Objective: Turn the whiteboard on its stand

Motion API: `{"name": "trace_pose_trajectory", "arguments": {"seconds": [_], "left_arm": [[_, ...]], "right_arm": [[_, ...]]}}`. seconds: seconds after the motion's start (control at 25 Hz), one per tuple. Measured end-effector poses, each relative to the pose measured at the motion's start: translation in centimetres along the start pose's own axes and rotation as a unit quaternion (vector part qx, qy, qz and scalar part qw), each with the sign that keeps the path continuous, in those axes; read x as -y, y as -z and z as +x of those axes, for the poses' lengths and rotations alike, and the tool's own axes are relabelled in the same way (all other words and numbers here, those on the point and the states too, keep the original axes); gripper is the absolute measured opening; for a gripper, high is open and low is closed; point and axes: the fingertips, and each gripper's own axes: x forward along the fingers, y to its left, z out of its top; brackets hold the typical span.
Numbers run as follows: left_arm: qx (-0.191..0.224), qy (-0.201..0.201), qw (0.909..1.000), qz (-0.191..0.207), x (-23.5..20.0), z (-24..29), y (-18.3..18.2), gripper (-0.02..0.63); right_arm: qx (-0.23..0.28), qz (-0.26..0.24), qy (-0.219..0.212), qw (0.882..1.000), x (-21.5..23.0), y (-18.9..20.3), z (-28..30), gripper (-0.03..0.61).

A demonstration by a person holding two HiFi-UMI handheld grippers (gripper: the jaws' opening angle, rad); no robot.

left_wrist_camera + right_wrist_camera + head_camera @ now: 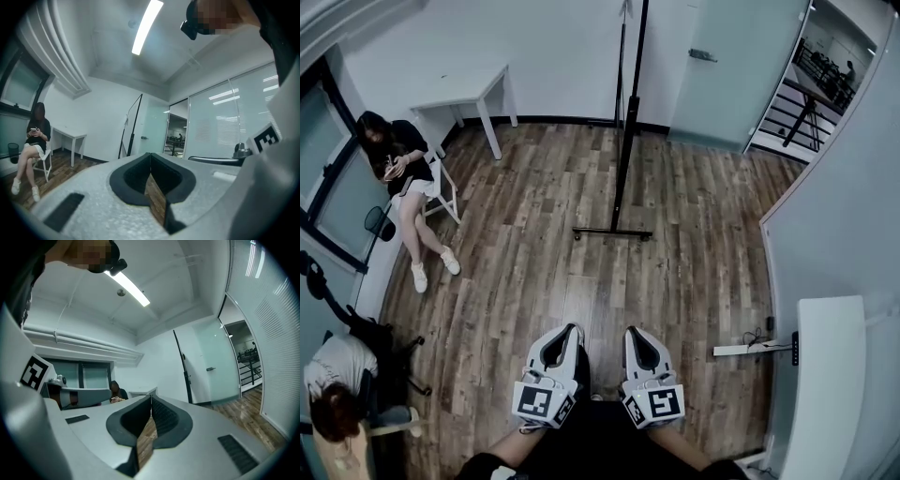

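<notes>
The whiteboard [629,103] stands edge-on across the room, a thin dark upright on a black stand with a floor bar [612,232]. It also shows as a slim dark frame in the left gripper view [133,124] and in the right gripper view [183,366]. My left gripper [574,328] and right gripper [633,331] are held side by side low in the head view, well short of the board. Both point toward it and both are shut with nothing between the jaws [150,153] [151,397].
A person sits on a white chair [403,178] at the left wall, beside a white table [469,94]. Another person [337,394] is at the lower left. A glass door [731,66] is behind the board. A white panel [830,375] and a power strip [750,349] are at the right.
</notes>
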Motion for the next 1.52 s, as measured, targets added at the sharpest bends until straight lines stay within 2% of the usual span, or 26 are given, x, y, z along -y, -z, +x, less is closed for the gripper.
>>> {"name": "trace_pose_trajectory", "arguments": {"seconds": [0.4, 0.8, 1.08, 1.52], "left_arm": [[-0.012, 0.031, 0.9994, 0.0, -6.8, 11.7, -1.8, 0.017], [-0.014, 0.055, 0.9984, -0.002, -14.1, 21.0, -3.5, 0.017], [-0.011, 0.059, 0.9981, 0.014, -18.2, 24.2, -3.9, 0.017], [-0.008, 0.048, 0.9988, 0.007, -21.8, 27.5, -3.8, 0.017]], "right_arm": [[-0.008, 0.004, 0.03, 1.0, 3.8, -1.2, 11.8, 0.014], [-0.011, -0.003, 0.052, 0.999, 6.0, -2.2, 23.1, 0.014], [-0.008, -0.002, 0.059, 0.998, 6.3, -1.6, 28.7, 0.014], [-0.013, -0.004, 0.054, 0.998, 7.7, -0.6, 34.2, 0.014]]}}
